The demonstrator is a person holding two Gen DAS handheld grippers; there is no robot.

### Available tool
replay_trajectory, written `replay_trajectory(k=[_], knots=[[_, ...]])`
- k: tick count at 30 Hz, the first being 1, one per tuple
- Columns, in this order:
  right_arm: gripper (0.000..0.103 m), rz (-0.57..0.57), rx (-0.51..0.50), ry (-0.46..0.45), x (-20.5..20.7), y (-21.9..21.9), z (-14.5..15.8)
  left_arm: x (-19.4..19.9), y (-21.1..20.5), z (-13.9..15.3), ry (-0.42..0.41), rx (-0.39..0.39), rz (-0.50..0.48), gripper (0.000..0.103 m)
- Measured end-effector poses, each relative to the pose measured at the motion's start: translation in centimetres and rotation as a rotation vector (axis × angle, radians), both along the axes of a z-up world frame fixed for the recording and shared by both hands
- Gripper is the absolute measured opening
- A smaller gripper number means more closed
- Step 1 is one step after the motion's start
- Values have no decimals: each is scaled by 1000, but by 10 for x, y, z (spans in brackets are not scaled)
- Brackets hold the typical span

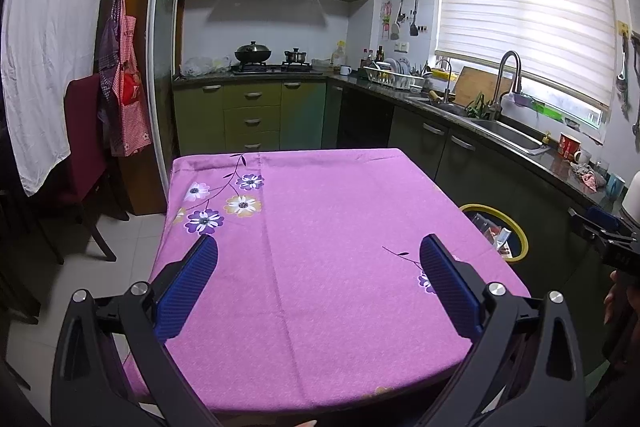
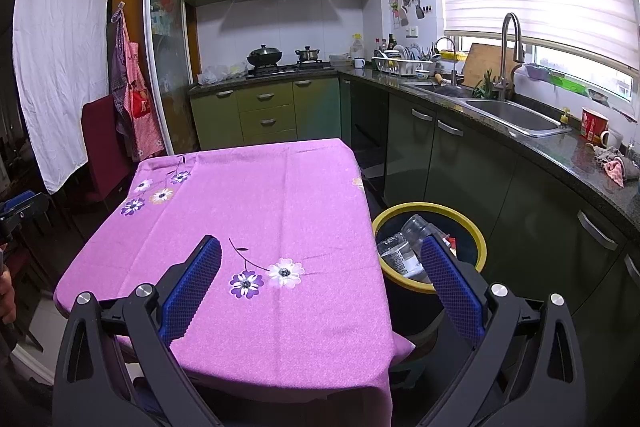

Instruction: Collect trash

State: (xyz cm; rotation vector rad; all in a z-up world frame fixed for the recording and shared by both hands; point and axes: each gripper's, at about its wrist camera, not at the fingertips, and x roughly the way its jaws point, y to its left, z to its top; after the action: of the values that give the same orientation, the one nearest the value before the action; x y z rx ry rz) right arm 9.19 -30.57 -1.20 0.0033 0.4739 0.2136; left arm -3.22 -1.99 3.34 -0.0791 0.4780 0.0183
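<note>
A round bin with a yellow rim [image 2: 430, 209] stands on the floor at the table's right side. It holds a clear plastic bottle [image 2: 404, 247] and other scraps. It also shows in the left wrist view [image 1: 516, 233], with wrappers inside. The table wears a pink flowered cloth [image 1: 320, 247] with no loose item on it. My left gripper [image 1: 319, 249] is open and empty above the cloth. My right gripper [image 2: 321, 249] is open and empty over the table's right edge [image 2: 376, 227], beside the bin.
Dark green cabinets and a counter with a steel sink [image 2: 516, 117] run along the right. A stove with pots [image 1: 272, 61] is at the back. A dark red chair [image 1: 86, 147] and a hanging apron [image 1: 128, 87] stand left of the table.
</note>
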Motion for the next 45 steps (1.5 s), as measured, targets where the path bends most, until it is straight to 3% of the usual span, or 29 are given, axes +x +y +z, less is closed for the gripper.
replay_trajectory(k=[34, 45], knots=[[98, 1, -3, 8, 4, 1, 0, 4, 8, -6, 21, -9, -17, 96], [98, 7, -7, 17, 6, 2, -3, 10, 16, -12, 41, -2, 23, 97]])
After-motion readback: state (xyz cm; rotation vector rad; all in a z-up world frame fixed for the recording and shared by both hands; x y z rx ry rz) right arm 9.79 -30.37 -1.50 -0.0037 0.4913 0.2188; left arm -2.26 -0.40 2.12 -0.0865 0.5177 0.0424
